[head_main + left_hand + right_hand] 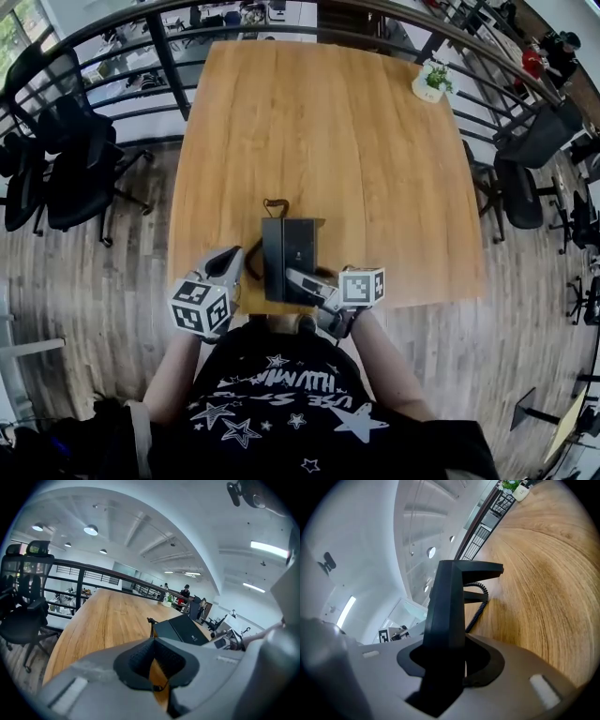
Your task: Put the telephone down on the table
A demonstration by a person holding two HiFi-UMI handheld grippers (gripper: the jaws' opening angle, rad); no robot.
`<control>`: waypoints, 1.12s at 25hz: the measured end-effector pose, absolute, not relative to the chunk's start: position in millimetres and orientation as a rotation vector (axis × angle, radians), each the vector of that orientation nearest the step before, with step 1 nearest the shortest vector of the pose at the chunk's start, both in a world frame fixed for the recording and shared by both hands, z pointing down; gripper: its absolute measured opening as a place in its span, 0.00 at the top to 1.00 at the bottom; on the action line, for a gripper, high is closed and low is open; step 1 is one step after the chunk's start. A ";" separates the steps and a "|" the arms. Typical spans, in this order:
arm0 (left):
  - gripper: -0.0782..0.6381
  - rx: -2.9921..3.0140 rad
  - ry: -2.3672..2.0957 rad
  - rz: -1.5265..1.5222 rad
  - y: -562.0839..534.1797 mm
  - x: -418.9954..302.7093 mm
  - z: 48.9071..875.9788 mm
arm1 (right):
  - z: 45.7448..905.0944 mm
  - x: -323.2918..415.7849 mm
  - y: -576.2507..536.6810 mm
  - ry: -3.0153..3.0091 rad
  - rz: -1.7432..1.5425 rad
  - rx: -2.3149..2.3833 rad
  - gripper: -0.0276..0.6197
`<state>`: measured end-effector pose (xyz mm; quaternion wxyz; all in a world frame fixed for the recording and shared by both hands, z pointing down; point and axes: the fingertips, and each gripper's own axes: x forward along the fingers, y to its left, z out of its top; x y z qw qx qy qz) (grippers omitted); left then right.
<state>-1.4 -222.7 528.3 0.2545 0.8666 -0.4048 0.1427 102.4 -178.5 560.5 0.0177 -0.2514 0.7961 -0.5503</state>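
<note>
The black telephone (pixel 288 255) is over the table (pixel 375 169), at the 6 o'clock edge closest to the person (pixel 281 412). It is turned up on its side rather than lying flat. No view shows whether its underside touches the wood.

The right gripper (pixel 298 279) comes in from 4 o'clock, and its claw pinches the telephone's near end. In the right gripper view the dark body (pixel 450 606) fills the gap between the two jaws (pixel 450 656) and rises straight out of them. A coiled cord (pixel 480 607) hangs from the telephone's far end toward the tabletop (pixel 543 583), and a soft shadow lies beside it. In the head view a cord loop (pixel 276 202) sticks out at the telephone's 12 o'clock end.

The left gripper (pixel 234 261) is just beside the telephone at its 9 o'clock side. In its own view the claw tips (pixel 153 641) are pressed together with no object gripped. The telephone (pixel 185 629) lies at their 2 o'clock, and the wood (pixel 108 620) shows beyond them. A thin dark loop sits in the slit behind the tips, and what it is cannot be told.

A small potted plant (pixel 432 81) stands on the table's 1 o'clock corner, well apart from the telephone. A dark railing (pixel 169 58) runs past the table from 10 to 2 o'clock. Black office chairs (pixel 75 159) stand on the plank floor (pixel 112 281) at 9 o'clock, and there are more at 3 o'clock.
</note>
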 end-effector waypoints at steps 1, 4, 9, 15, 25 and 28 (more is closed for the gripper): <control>0.89 2.349 -1.106 0.392 -220.5 -2.6 529.8 | 563.2 103.0 -177.5 2.475 -1.718 -0.783 0.71; 0.89 2.329 -1.127 0.399 -215.4 -7.0 534.8 | 568.4 104.5 -177.0 2.472 -1.723 -0.782 0.71; 0.89 2.320 -1.133 0.407 -208.1 -4.6 537.3 | 570.2 105.6 -178.0 2.474 -1.718 -0.781 0.71; 0.89 2.323 -1.127 0.401 -206.8 3.9 535.5 | 573.5 106.3 -177.7 2.488 -1.724 -0.791 0.71; 0.89 2.331 -1.110 0.411 -204.6 17.7 534.1 | 580.2 110.4 -174.1 2.563 -1.695 -0.865 0.71; 0.89 2.334 -1.104 0.417 -202.8 21.9 534.3 | 583.8 111.7 -172.3 2.602 -1.676 -0.898 0.71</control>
